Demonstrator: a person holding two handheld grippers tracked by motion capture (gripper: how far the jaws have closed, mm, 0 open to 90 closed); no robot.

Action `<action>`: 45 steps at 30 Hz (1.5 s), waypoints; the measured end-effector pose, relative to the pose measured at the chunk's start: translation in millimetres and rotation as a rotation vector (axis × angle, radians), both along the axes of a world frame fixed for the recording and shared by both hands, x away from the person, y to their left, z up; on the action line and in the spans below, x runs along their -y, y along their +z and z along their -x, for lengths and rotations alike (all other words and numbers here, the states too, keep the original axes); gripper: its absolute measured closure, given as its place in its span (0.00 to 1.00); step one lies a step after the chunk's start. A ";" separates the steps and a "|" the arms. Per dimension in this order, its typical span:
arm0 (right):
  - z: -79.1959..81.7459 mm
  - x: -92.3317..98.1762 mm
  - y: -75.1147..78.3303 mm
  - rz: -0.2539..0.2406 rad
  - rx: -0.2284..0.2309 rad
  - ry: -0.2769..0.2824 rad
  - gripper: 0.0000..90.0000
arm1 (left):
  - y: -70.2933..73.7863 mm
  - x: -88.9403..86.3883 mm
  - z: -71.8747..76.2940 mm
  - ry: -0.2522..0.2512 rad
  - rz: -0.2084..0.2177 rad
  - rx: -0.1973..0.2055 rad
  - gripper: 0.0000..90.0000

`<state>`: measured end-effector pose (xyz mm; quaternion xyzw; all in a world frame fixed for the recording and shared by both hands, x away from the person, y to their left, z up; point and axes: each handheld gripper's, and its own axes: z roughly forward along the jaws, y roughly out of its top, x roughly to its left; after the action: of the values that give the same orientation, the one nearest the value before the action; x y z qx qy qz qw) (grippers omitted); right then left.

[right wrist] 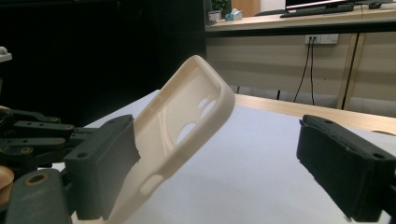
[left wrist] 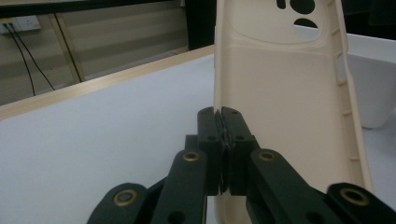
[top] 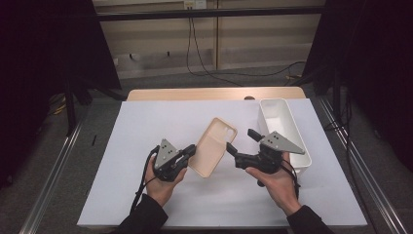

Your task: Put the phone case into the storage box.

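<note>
A cream phone case [top: 213, 145] is held tilted above the white table cover, its hollow side up and its camera cut-outs at the far end. My left gripper [top: 191, 151] is shut on the case's near-left edge; the left gripper view has both jaws [left wrist: 220, 113] pinched on the thin rim of the case [left wrist: 280, 93]. My right gripper [top: 240, 140] stands open at the case's right side. In the right gripper view [right wrist: 217, 140] the case [right wrist: 187, 116] lies against the left jaw, while the right jaw stands well apart from it.
A white rectangular bin [top: 272, 101] stands at the right of the table, just behind my right hand. The white cover [top: 146, 122] spans the table, with a wooden edge [top: 195, 93] at the far side. Metal rails run along both sides.
</note>
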<state>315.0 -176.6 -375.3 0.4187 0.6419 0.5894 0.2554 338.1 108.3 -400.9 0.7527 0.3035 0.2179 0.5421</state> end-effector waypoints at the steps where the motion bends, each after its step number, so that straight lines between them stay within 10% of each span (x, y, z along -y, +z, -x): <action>1: -1.3 -1.0 -0.2 0.004 -0.006 -0.006 0.18 | 0.1 0.1 -0.4 0.001 -0.003 0.000 0.98; 22: -18.5 -13.6 -7.1 -0.042 -0.112 -0.049 0.50 | -4.5 5.3 -1.6 0.012 -0.020 0.012 0.98; 33: -16.5 -13.8 -7.0 -0.051 -0.108 -0.042 0.80 | -7.5 7.6 -1.6 0.000 -0.030 0.003 0.97; 45: -18.4 -9.9 -4.5 -0.082 -0.091 0.012 0.90 | -12.7 12.9 -2.4 -0.019 -0.036 -0.028 0.96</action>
<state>333.5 -166.7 -379.8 0.4512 0.6308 0.5970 0.2049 340.6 95.4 -413.6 0.7681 0.3000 0.2080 0.5261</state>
